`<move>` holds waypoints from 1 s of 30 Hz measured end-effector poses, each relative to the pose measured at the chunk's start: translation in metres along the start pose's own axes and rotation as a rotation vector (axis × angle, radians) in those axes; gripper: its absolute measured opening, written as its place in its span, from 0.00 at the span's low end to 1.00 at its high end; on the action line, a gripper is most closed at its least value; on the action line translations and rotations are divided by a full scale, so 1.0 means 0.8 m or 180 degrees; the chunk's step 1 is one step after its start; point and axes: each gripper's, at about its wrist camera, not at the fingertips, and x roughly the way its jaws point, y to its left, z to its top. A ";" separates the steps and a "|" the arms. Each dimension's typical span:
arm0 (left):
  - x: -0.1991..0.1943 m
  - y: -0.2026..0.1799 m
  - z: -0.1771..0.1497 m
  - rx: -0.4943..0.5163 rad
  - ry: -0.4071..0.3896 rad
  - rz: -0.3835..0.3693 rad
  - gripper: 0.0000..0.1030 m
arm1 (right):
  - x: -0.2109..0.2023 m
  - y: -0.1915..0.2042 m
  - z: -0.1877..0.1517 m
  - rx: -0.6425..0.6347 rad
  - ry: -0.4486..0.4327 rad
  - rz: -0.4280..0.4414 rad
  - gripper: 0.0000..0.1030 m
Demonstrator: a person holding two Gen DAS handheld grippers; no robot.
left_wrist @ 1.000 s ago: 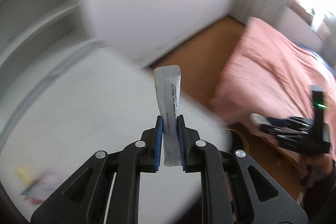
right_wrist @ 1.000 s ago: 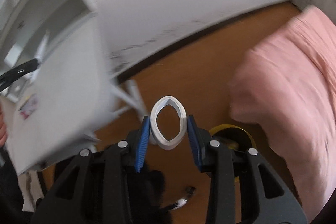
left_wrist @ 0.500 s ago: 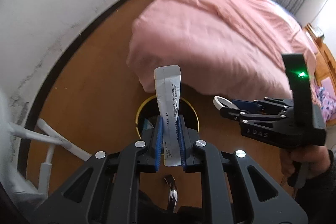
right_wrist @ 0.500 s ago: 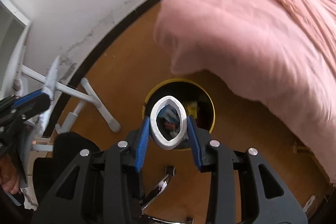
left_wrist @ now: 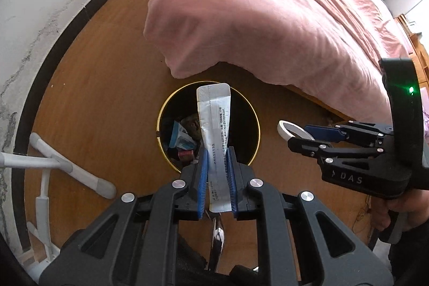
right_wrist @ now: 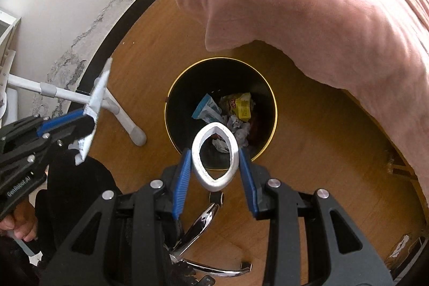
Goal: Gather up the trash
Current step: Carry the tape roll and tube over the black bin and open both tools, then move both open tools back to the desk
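Two handheld grippers now point steeply down at a black bin with a gold rim (left_wrist: 163, 109), which stands on a wooden floor (left_wrist: 102, 87) beside a bed under a pink cover (left_wrist: 268, 12).

A second ago both views showed a white desk and wall, with the bin barely in sight. Both hands have since swung away from the desk and dropped toward the floor, so the bin now fills the middle of each view.

In the left wrist view, the left gripper (left_wrist: 216, 160) has its jaws nearly closed, pinching a flat white sachet (left_wrist: 214, 114) printed with small text. The sachet stands upright between the blue pads, and its top end overlaps the bin's mouth. From this camera, the right gripper (left_wrist: 300, 134) is at three o'clock.

In the right wrist view, the right gripper's jaws are part closed on a white ring (right_wrist: 214, 157), squeezed into an oval. The ring hangs over the bin's near edge, at about six o'clock of the opening. Crumpled wrappers (right_wrist: 238, 106) already lie inside.

Neither grip has altered over the last second. Judging from this, both pieces of trash are carried and lined up over the bin, and letting go looks like the next step. The sachet, seen from the right, sits well to the bin's nine o'clock and may need to come further over.
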 end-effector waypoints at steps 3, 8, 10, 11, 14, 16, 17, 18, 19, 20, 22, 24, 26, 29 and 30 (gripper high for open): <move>0.006 0.001 0.006 0.0011 0.0022 -0.0023 0.13 | -0.001 -0.004 0.009 0.0006 -0.0028 0.0019 0.35; 0.010 0.000 0.019 0.0040 0.0021 -0.0062 0.13 | -0.010 -0.004 0.030 0.0020 -0.0127 0.0052 0.35; 0.009 -0.003 0.022 0.0069 0.0013 -0.0082 0.14 | -0.015 -0.004 0.037 0.0049 -0.0192 0.0074 0.49; 0.008 -0.005 0.023 0.0086 0.0006 -0.0060 0.15 | -0.018 -0.004 0.039 0.0061 -0.0213 0.0083 0.55; 0.006 -0.008 0.026 0.0119 0.0004 -0.0060 0.48 | -0.030 -0.003 0.043 0.0098 -0.0323 0.0081 0.61; 0.001 -0.010 0.027 0.0124 -0.0068 -0.0045 0.58 | -0.037 -0.004 0.045 0.0133 -0.0348 0.0101 0.61; -0.001 -0.011 0.028 0.0146 -0.0083 -0.0036 0.60 | -0.040 -0.004 0.046 0.0136 -0.0355 0.0104 0.61; -0.002 -0.011 0.028 0.0154 -0.0078 -0.0044 0.60 | -0.044 -0.004 0.046 0.0137 -0.0370 0.0094 0.61; -0.004 -0.011 0.029 0.0145 -0.0084 -0.0051 0.60 | -0.047 -0.005 0.047 0.0142 -0.0385 0.0083 0.61; -0.007 -0.011 0.029 0.0146 -0.0095 -0.0057 0.60 | -0.050 -0.005 0.047 0.0148 -0.0398 0.0080 0.61; -0.016 -0.012 0.027 0.0173 -0.0142 -0.0047 0.60 | -0.058 -0.006 0.044 0.0157 -0.0423 0.0077 0.61; -0.026 -0.012 0.026 0.0189 -0.0185 -0.0010 0.64 | -0.065 -0.006 0.042 0.0150 -0.0435 0.0065 0.61; -0.040 -0.013 0.024 0.0200 -0.0240 0.0025 0.66 | -0.074 -0.002 0.039 0.0133 -0.0461 0.0033 0.61; -0.074 -0.013 0.016 0.0238 -0.0364 0.0071 0.69 | -0.089 0.009 0.037 0.0074 -0.0491 0.0034 0.61; -0.091 -0.012 0.013 0.0254 -0.0417 0.0108 0.70 | -0.098 0.015 0.037 0.0033 -0.0514 0.0035 0.61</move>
